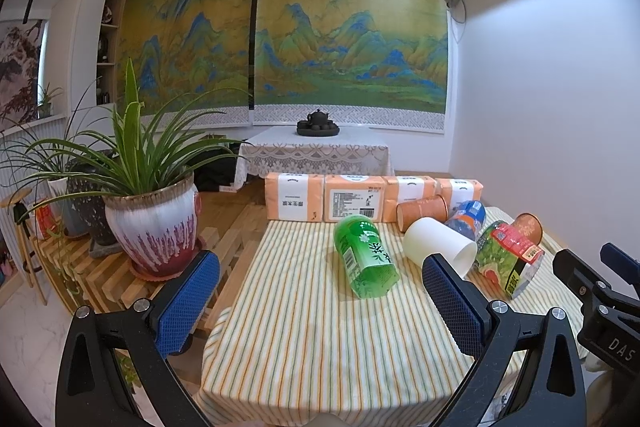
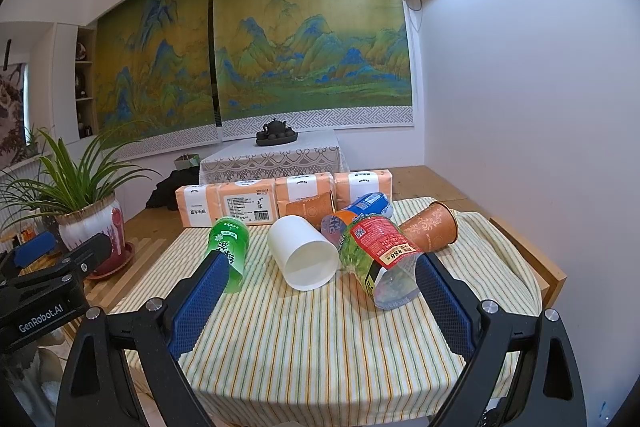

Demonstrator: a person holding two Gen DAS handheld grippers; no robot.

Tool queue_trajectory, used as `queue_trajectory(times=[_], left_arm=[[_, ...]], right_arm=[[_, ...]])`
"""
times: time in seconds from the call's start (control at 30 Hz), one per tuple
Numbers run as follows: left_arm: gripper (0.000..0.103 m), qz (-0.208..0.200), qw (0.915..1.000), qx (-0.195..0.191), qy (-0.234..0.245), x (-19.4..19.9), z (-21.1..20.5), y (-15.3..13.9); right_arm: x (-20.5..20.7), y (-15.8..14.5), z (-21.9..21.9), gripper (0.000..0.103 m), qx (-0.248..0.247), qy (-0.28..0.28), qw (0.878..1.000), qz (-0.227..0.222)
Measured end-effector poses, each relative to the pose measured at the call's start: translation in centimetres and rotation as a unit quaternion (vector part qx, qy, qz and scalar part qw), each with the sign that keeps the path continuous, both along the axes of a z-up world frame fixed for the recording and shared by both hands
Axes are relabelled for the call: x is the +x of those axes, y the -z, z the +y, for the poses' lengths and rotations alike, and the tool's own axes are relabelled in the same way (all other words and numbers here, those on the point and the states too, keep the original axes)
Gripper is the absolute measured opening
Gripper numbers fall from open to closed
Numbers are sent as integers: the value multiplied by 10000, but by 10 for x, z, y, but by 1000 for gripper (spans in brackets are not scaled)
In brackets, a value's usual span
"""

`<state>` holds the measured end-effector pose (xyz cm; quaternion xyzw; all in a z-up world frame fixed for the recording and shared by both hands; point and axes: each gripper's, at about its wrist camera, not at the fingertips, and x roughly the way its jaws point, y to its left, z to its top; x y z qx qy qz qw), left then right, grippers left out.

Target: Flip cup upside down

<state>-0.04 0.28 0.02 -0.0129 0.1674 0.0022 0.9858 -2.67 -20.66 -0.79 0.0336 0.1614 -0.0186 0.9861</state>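
On the striped tabletop [image 2: 320, 339] | white cup [image 2: 303, 252] is lying on its side, mouth facing the cameras, long axis running away, among bottles | right gripper [image 2: 316, 303] is hovering wide open, holding nothing, cup straight ahead between its fingers | left gripper [image 1: 320, 303] is also gaping empty, cup ahead-right | right looks nearer.

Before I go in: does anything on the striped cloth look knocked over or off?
Yes: every cup lies on its side, none upright. The white cup rests between the green cup and the red-labelled cup, with two orange cups behind. No spill visible.
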Motion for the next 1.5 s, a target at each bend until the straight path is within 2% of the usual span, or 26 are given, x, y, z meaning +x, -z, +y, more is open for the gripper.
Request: queue_trajectory(times=[1.13,1.5], left_arm=[[103,23,10000,-11,10,0,0,0],[103,121,9999,-2,8,5,1,4]], right_arm=[[0,2,5,92,-26,-18,10000,44],[18,7,6,92,27,-198,9993,303]])
